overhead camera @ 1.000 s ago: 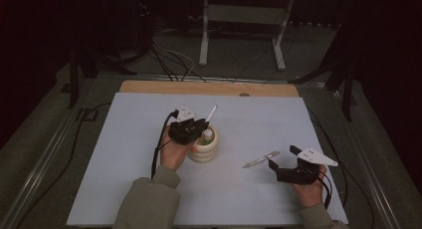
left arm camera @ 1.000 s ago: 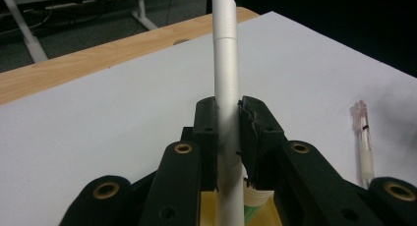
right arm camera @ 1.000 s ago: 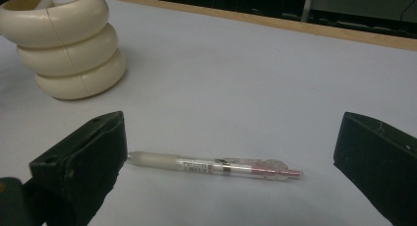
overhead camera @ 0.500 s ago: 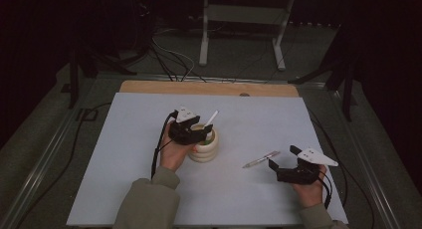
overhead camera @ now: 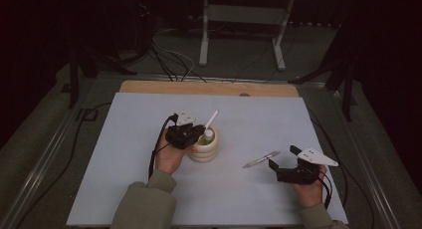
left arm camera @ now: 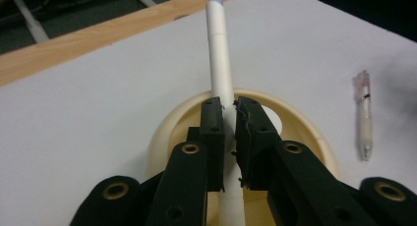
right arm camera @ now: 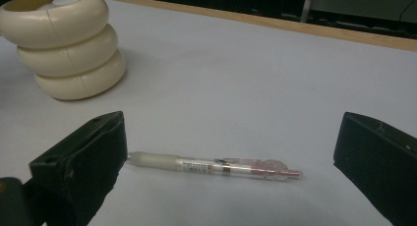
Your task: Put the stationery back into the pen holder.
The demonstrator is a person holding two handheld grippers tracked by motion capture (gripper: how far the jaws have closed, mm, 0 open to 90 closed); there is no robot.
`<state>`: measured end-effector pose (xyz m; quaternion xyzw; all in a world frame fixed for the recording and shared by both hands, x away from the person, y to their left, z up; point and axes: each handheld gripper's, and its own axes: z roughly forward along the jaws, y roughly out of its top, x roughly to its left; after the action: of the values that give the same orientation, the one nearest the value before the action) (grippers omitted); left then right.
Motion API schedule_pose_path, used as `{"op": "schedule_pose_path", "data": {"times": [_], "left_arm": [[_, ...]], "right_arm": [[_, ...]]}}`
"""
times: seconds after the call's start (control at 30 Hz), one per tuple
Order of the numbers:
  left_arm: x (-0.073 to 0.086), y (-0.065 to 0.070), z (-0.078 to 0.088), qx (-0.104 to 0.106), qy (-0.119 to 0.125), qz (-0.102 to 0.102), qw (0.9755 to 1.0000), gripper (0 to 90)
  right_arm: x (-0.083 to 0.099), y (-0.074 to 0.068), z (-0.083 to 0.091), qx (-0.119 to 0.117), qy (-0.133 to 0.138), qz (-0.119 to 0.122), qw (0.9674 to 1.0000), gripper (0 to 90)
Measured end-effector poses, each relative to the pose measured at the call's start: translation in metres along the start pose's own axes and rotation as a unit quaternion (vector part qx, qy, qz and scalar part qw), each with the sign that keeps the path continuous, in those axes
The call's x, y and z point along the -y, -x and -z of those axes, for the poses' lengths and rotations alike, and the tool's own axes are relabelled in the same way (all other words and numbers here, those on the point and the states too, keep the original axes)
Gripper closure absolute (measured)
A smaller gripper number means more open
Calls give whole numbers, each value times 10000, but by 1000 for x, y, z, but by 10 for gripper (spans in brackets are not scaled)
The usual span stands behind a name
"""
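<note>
A cream ringed holder [overhead camera: 205,150] stands mid-table on the white board [overhead camera: 124,179]. A white marker [overhead camera: 211,119] sticks up out of it, leaning away to the right. My left gripper [overhead camera: 199,132] sits over the holder's rim [left arm camera: 162,132]. Its jaws have just been closing and are now shut on the marker [left arm camera: 219,54]. A clear pen with a pink end [overhead camera: 261,159] lies flat on the board to the right. My right gripper [overhead camera: 282,157] rests low just behind the pen [right arm camera: 211,166], open, with its jaws wide apart on either side and not touching it.
A wooden strip [overhead camera: 209,88] runs along the board's far edge. Cables [overhead camera: 174,59] and a metal stand's legs [overhead camera: 239,40] lie on the dark floor beyond. A metal rail [overhead camera: 40,164] runs along the left side.
</note>
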<state>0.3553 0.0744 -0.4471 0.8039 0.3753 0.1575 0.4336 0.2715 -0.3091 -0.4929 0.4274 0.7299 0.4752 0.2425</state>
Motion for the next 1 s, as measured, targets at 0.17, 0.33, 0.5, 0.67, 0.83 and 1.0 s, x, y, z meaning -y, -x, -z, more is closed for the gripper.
{"op": "schedule_pose_path", "data": {"times": [0.17,0.33,0.5,0.67,0.83,1.0], "left_arm": [[4,-1,-3,-61,-162,13,9998,848],[3,-1,5,34,212,65,9997,658],[1,-4,13,91,507,175,9985,382],[3,-11,23,30,717,413,9966,276],[6,-20,33,-79,791,592,9951,223],[13,-29,42,87,783,677,9946,230]], "right_arm": [[0,0,0,1,-1,3,10000,3],[0,0,0,-1,2,-2,10000,3],[0,0,0,-3,1,2,10000,3],[0,0,0,-4,-2,7,10000,3],[0,0,-1,1,-5,7,10000,3],[1,1,-1,15,-13,6,10000,3]]}}
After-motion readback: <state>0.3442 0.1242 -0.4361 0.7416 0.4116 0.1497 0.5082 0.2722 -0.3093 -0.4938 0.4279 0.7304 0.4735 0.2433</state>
